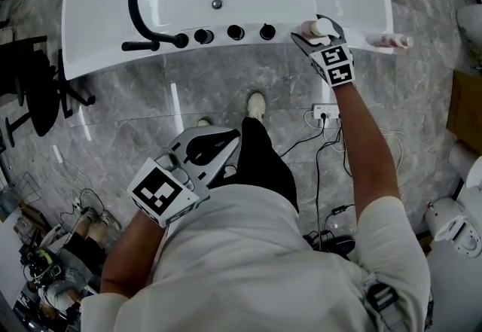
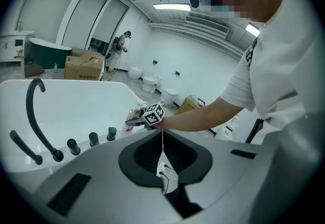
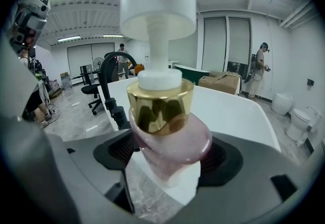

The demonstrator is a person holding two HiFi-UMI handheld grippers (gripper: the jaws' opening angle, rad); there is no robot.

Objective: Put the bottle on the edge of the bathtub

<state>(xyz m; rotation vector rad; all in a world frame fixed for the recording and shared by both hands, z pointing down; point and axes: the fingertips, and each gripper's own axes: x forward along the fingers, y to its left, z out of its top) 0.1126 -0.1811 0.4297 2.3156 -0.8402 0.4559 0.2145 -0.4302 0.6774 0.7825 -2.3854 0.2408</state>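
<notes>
Pink and see-through, the pump bottle (image 3: 170, 136) stands between the jaws of the right gripper (image 1: 318, 31). Its base is down on the white bathtub edge (image 1: 218, 48), just past the black knobs (image 1: 235, 32). It has a gold collar and a white pump head on top, and it leans a touch to one side. The jaws are spread wide, pads off the pink body as far as I can judge, so this looks like the release, with placement all but done. Next call: draw the right gripper straight back without brushing that leaning bottle, because a nudge could topple it. Left gripper (image 1: 230, 146) hangs low by the person's leg, jaws together, nothing in them.
</notes>
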